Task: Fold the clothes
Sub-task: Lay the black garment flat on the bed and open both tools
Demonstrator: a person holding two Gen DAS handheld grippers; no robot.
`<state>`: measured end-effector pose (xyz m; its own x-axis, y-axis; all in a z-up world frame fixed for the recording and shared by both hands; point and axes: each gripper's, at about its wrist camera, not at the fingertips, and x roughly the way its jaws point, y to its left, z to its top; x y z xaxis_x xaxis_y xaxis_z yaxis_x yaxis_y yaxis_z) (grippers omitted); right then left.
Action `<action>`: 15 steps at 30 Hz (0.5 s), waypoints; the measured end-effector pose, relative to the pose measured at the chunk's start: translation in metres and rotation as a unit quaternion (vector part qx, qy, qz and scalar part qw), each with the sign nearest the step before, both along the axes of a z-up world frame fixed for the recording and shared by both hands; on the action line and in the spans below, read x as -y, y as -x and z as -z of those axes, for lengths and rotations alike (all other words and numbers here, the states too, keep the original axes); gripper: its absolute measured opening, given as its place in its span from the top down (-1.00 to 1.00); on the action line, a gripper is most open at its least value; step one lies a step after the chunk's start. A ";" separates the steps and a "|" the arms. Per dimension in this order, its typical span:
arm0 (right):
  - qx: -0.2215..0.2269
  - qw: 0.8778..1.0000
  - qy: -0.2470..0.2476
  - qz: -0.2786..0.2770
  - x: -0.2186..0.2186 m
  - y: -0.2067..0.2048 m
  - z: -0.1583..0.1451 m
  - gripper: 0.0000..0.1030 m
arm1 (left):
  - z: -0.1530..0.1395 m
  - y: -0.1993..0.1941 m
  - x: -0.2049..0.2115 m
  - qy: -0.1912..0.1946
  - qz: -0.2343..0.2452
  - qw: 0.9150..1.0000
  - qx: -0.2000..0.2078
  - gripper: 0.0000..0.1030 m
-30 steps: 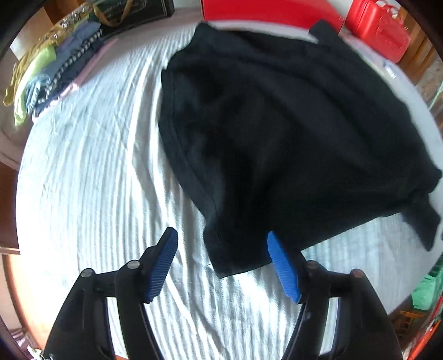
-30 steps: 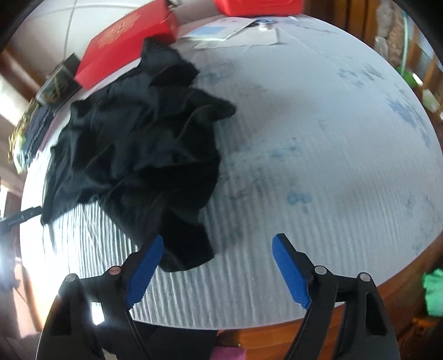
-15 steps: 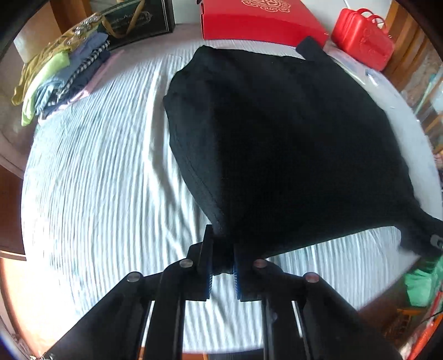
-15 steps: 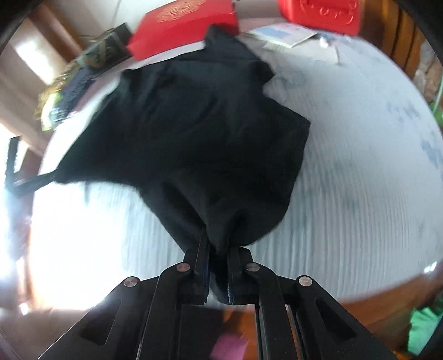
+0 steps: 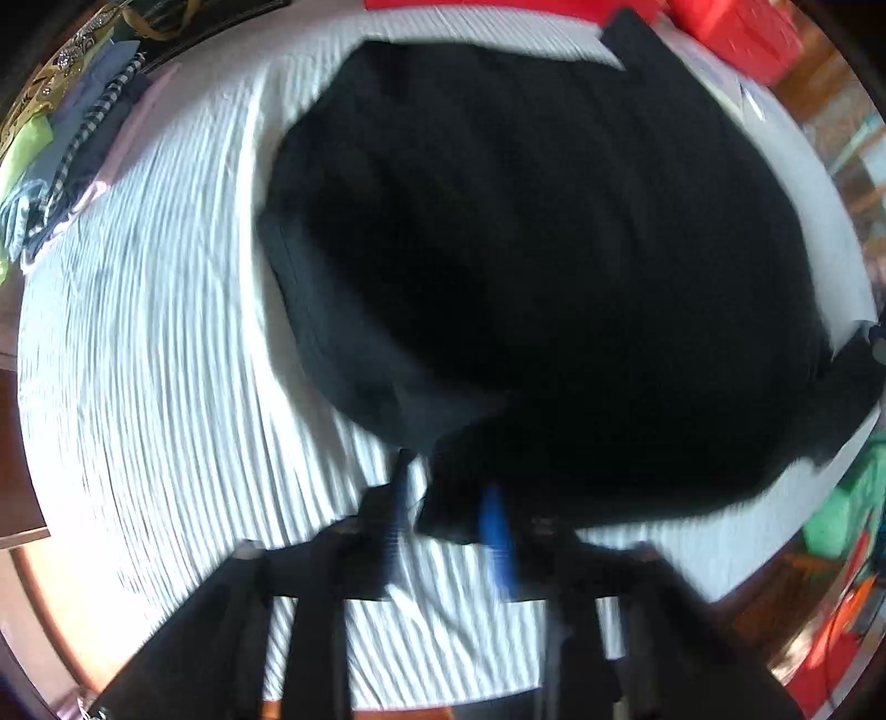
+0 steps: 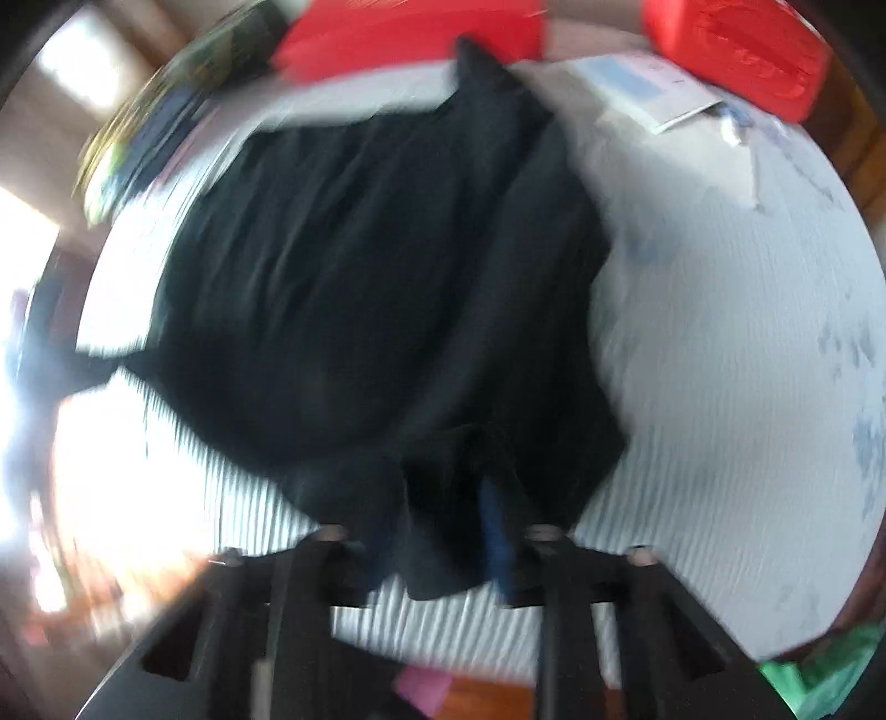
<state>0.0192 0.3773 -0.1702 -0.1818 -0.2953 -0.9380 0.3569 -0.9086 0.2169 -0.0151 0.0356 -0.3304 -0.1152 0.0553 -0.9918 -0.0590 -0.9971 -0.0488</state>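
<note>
Left wrist view: the left gripper point(image 5: 448, 526) has its fingers parted, a corner of the black garment point(image 5: 531, 266) lying between them on the white striped sheet point(image 5: 166, 387). Right wrist view: the right gripper point(image 6: 437, 543) likewise stands parted, the garment's point(image 6: 387, 288) hem draped between its fingers.

I can read no text, label, brand or number in either of my views. The red box point(image 6: 410, 39) at the top of my right view is smeared by blur, and the paper point(image 6: 653, 88) at upper right shows only a blue patch, no letters.
</note>
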 end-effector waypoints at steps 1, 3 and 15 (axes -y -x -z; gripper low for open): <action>-0.002 1.000 -0.003 0.006 0.003 0.016 -0.001 -0.17 | -0.008 0.010 0.006 0.005 -0.014 1.000 -0.018 -0.20; -0.006 1.000 -0.007 0.016 0.006 0.045 -0.004 -0.18 | -0.024 0.015 0.017 0.001 -0.030 0.998 -0.047 -0.26; 0.034 0.997 0.051 0.049 -0.073 -0.035 0.036 0.30 | -0.007 -0.027 0.018 0.035 -0.041 0.995 -0.084 -0.26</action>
